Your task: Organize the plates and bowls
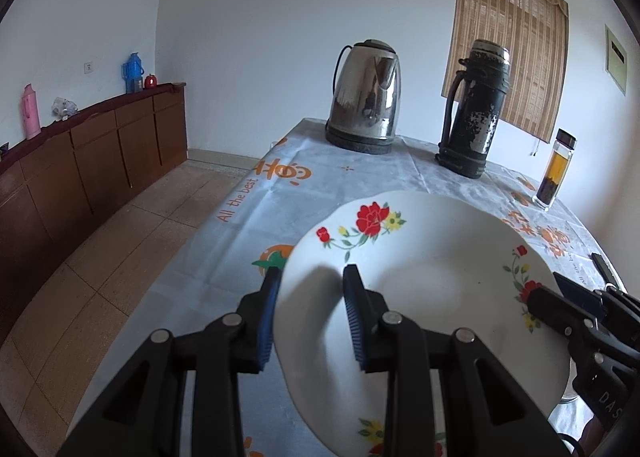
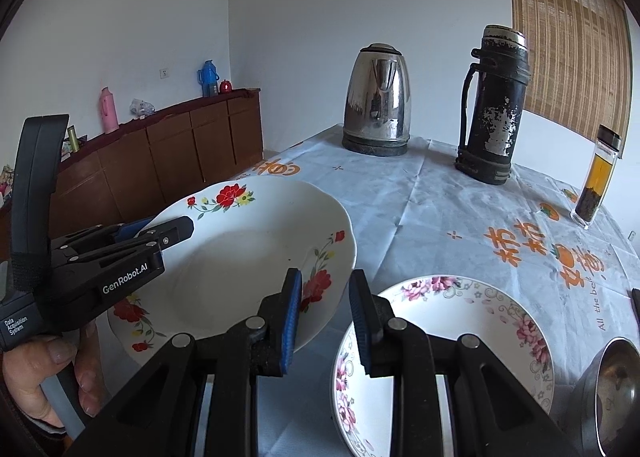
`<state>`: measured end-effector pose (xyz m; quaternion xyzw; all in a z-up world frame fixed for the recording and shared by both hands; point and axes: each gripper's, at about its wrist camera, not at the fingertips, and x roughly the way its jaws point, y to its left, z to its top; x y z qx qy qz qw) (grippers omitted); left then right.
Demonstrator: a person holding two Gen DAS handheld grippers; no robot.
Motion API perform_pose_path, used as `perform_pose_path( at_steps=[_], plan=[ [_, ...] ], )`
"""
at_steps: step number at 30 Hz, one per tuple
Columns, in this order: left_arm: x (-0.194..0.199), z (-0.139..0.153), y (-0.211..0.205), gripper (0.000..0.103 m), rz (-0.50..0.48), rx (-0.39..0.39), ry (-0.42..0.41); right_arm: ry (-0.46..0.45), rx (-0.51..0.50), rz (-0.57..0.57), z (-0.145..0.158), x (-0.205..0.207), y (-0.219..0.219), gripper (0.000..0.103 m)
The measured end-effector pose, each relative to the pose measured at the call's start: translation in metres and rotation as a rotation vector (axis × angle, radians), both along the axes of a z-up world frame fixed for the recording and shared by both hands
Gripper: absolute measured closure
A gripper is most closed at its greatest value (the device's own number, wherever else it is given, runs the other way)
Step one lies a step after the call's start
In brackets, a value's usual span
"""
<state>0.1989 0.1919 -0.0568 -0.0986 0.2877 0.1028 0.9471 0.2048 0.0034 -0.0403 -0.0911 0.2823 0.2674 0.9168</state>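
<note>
Above the table (image 2: 420,193), both narrowly parted tools, left (image 1: 312,289) and right (image 2: 325,293), clamp the red-flowered plate's (image 1: 420,257) opposite rims

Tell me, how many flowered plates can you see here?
2. The red-flowered plate is lifted off the table, gripped at opposite rims by the left gripper and right gripper. The pink-flowered plate lies on the tablecloth beside it. Others may sit outside the view.

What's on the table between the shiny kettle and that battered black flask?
Nothing: only bare tablecloth separates the kettle from the black flask. Both wrist views show that gap.
</note>
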Motion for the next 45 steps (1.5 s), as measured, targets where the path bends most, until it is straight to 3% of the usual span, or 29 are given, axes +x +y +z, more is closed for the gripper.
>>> perform_pose_path(
  at_steps=[10,28,45],
  plan=[
    [0.000,0.004,-0.021,0.074,-0.055,0.025,-0.013,0.015,0.036,-0.027,-0.005,-0.008,-0.024,0.076],
    [0.002,0.020,-0.077,0.074,-0.127,0.043,-0.033,-0.070,0.054,-0.139,-0.001,-0.018,-0.073,0.076],
    [0.018,0.030,-0.118,0.074,-0.178,0.057,-0.040,-0.082,0.087,-0.240,0.002,-0.009,-0.111,0.076]
  ],
)
